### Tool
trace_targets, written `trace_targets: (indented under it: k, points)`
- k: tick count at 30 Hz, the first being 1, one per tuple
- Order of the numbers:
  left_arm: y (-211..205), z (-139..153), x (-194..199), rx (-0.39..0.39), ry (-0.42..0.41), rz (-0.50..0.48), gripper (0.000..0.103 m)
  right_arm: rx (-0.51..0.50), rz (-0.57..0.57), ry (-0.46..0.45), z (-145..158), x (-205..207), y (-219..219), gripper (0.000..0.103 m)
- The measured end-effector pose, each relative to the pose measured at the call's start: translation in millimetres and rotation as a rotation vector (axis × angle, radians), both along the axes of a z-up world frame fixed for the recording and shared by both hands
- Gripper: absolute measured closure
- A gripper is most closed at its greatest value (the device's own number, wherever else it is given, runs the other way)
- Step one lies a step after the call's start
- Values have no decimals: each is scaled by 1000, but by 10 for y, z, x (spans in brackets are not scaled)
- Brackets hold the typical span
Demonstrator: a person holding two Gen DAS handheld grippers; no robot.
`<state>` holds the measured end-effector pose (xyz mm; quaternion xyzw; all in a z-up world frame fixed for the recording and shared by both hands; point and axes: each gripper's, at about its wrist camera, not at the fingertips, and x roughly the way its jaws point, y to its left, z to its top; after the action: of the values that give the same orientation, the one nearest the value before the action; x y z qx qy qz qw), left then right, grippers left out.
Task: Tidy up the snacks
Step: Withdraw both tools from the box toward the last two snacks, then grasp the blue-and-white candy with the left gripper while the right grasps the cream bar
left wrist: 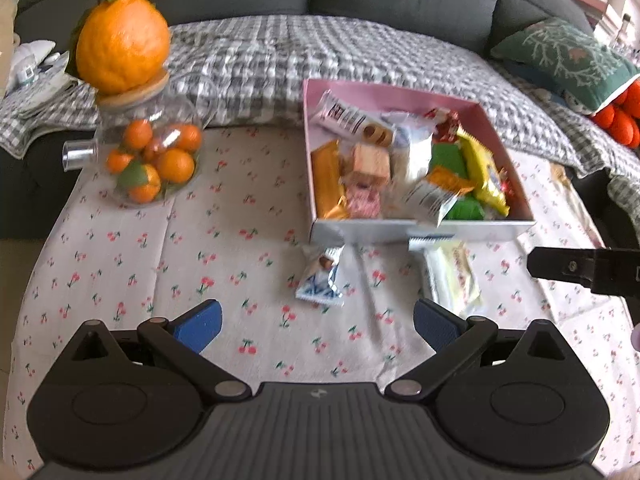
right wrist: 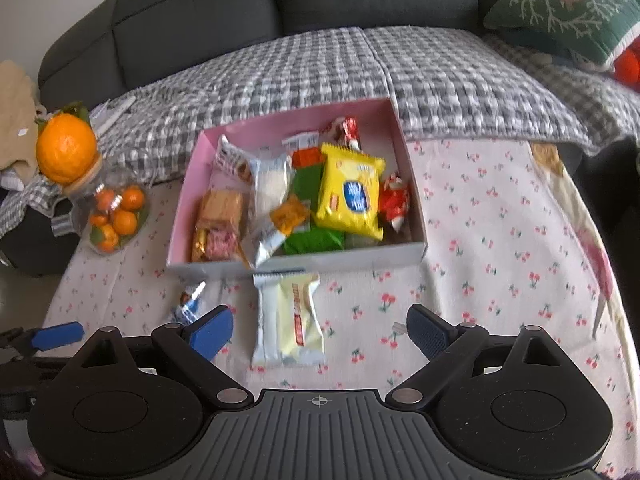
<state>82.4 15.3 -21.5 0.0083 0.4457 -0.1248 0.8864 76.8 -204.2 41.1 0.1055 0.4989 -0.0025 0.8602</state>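
Observation:
A pink-lined box [left wrist: 380, 233] [right wrist: 320, 262] sits at the far side of the cherry-print tablecloth, holding several wrapped snacks, among them a yellow packet [right wrist: 352, 196]. Two snacks lie loose on the cloth in front of it. One is a small blue-and-white packet [left wrist: 320, 282] [right wrist: 190, 305], the other a pale yellow packet [left wrist: 452, 278] [right wrist: 288, 320]. My left gripper [left wrist: 316, 325] is open just short of the small packet, nothing between its pads. My right gripper [right wrist: 319, 334] is open too, with the pale packet's near end between its fingers, untouched.
A glass jar of small oranges [left wrist: 148, 160] [right wrist: 116, 216] with a big orange on its lid stands at the left. Behind the table a dark sofa carries a checked blanket [left wrist: 320, 52] and a green cushion [left wrist: 568, 56]. The table edge [right wrist: 600, 264] curves close on the right.

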Motion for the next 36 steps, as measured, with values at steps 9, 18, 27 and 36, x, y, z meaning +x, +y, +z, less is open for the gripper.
trace_targets:
  k: [9, 18, 27, 36]
  points:
    - [-46, -263, -14, 90, -48, -85, 1, 38, 31, 82, -324, -85, 71, 7]
    - [-94, -498, 171, 129, -143, -116, 4, -49, 115, 81, -575, -84, 152, 7]
    - [-164, -604, 325, 98, -146, -95, 31, -26, 171, -3, -717, -34, 181, 7]
    - [-86, -626, 398, 29, -97, -46, 59, -19, 176, -52, -876, 59, 259, 7]
